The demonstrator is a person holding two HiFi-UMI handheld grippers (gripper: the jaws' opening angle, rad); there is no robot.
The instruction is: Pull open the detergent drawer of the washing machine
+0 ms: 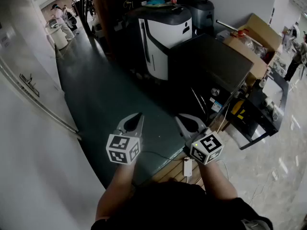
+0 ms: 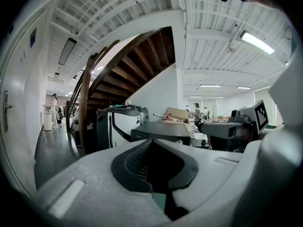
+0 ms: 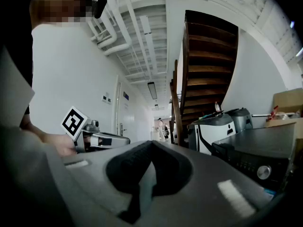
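The washing machine (image 1: 206, 63) is a dark box standing right of centre, its control panel with a round knob (image 1: 215, 92) facing me. I cannot make out the detergent drawer on that panel. My left gripper (image 1: 139, 115) and right gripper (image 1: 178, 118) hover side by side over the dark floor, short of the machine and touching nothing. Both are shut with nothing between the jaws. The left gripper view has its shut jaws (image 2: 150, 141) pointing toward the machine (image 2: 161, 130). In the right gripper view the shut jaws (image 3: 151, 143) sit left of the machine (image 3: 255, 155) and its knob (image 3: 263, 172).
A white-and-black appliance (image 1: 165, 37) and a grey bin (image 1: 201, 8) stand behind the washer. Cardboard boxes (image 1: 254, 37) and a black rack (image 1: 261, 109) lie to its right. A wooden staircase (image 2: 123, 65) rises behind. A white wall with a door handle (image 1: 29, 83) runs along the left. A white power adapter (image 1: 187, 166) lies near my feet.
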